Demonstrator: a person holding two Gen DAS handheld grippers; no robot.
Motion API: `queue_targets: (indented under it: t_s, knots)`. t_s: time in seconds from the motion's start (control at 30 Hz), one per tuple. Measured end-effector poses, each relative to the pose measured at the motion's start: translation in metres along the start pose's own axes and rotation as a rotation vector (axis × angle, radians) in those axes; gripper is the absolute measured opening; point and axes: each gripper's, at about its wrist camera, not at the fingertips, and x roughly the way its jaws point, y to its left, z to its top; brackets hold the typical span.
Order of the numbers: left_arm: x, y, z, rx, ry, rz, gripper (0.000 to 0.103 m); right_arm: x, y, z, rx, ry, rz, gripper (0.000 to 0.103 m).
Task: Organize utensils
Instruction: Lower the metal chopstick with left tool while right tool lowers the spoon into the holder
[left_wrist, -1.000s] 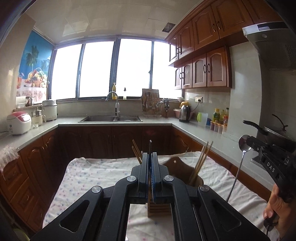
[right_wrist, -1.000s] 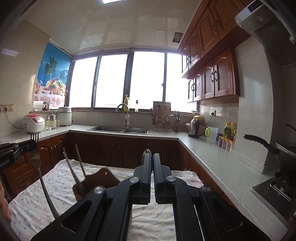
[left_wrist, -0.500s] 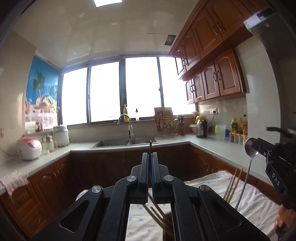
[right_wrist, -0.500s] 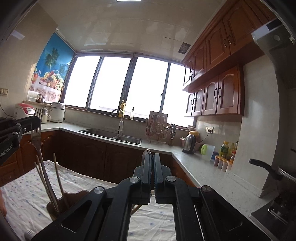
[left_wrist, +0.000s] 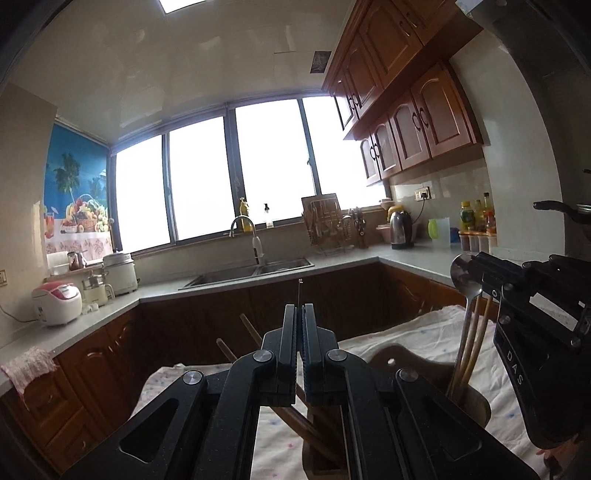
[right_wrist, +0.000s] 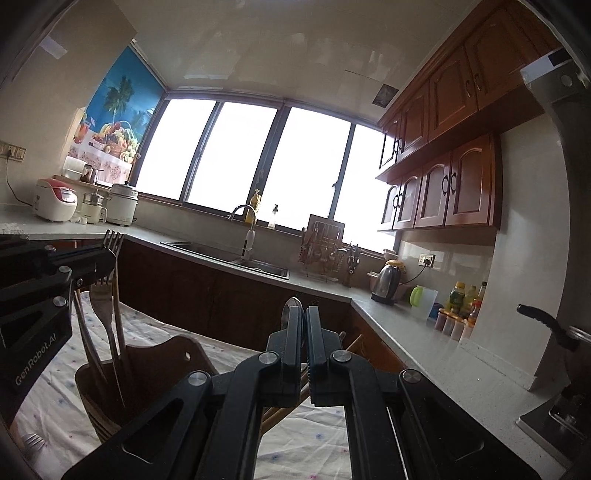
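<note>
Surface (right_wrist: 325, 439): covered by a pale dotted cloth; it carries the wooden holder, which stands toward the cloth's left side in the right wrist view. How near that is to an edge cannot be told.
Wooden holder (right_wrist: 159, 365): stiff, probably heavy enough to stay put while a utensil slides in. Its raised back panel has a hanging hole. Chopsticks (left_wrist: 476, 343) already stand in its cup.
Fork (right_wrist: 107, 295): rigid polished metal, light, likely slippery. It is gripped near the neck below the tines, which point up; the handle reaches down into the holder. A hold on the flat of the neck seems least prone to twisting.
Spoon (left_wrist: 466, 295): same material, same judgement. It is gripped just under the bowl, which is uppermost; the handle hangs among the chopsticks in the cup.
Left hand-held gripper (left_wrist: 299, 325): clenched on the fork, pointing almost level, slightly downward, above the holder.
Right hand-held gripper (right_wrist: 302, 325): clenched on the spoon, same near-level pose, beside its partner.
Risk: a thin handle pinched by flat pads may swing if it strikes the chopsticks.
</note>
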Motion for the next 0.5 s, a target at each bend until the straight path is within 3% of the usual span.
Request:
queue_targets:
  t_s: [0.23, 0.5]
  knots:
    - [-0.007, 0.021, 0.001, -0.058, 0.068, -0.030, 0.001, -0.011, -0.003, -0.014, 0.036, 0.037, 0.023, 0.002]
    - [-0.008, 0.045, 0.025, -0.119, 0.139, -0.079, 0.001, -0.012, -0.013, -0.024, 0.093, 0.128, 0.054, 0.002]
